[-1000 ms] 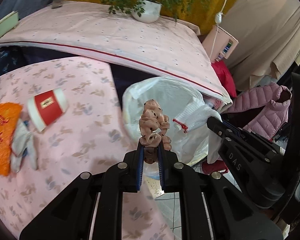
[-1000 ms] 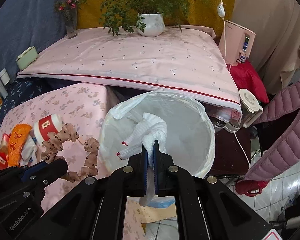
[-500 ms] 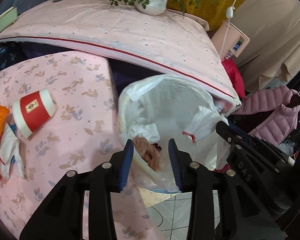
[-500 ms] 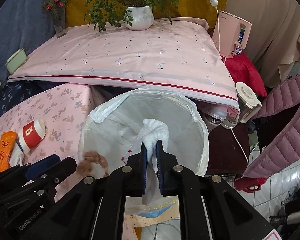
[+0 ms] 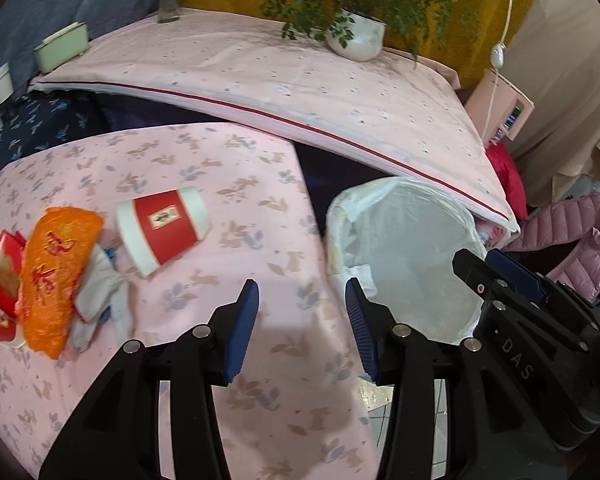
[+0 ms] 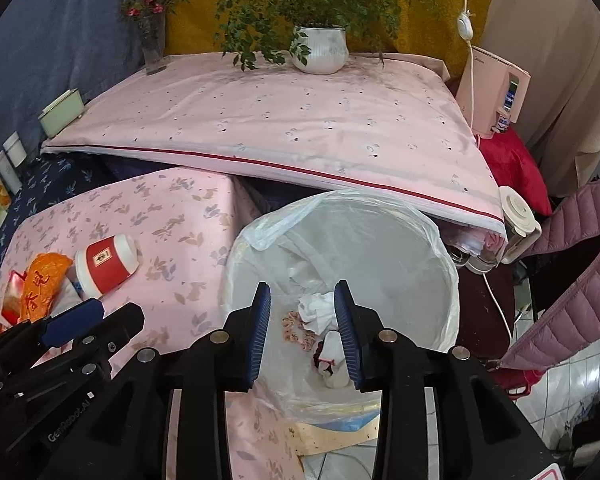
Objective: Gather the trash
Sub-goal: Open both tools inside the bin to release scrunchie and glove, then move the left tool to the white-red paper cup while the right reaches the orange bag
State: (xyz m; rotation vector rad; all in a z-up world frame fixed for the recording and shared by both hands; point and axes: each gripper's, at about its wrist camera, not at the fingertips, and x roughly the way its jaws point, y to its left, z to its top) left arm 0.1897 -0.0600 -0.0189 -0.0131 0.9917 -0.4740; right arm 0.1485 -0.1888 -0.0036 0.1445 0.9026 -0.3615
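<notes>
A bin lined with a white plastic bag (image 6: pixel 432 240) stands beside the pink flowered table; it also shows in the left wrist view (image 5: pixel 340 216). Inside lie a brown spotted scrunchie (image 6: pixel 298 330), a white crumpled tissue (image 6: pixel 316 308) and a white sock with red trim (image 6: pixel 332 354). My right gripper (image 6: pixel 302 320) is open and empty above the bin. My left gripper (image 5: pixel 300 312) is open and empty over the table's right edge. On the table lie a red and white paper cup (image 5: pixel 162 228), an orange packet (image 5: pixel 56 264), a red packet (image 5: pixel 2 268) and a white cloth (image 5: pixel 100 304).
A higher pink-covered surface (image 6: pixel 300 128) behind carries a potted plant (image 6: pixel 320 48), a vase (image 6: pixel 152 48) and a green box (image 6: pixel 62 112). A pink appliance (image 6: pixel 496 92), a red cloth (image 6: pixel 512 168), a white jug (image 6: pixel 516 220) and a pink jacket (image 6: pixel 572 280) are at the right.
Both grippers opened. The left one dropped the brown scrunchie into the bin and swung left over the table. The right one let the white sock fall into the bin.
</notes>
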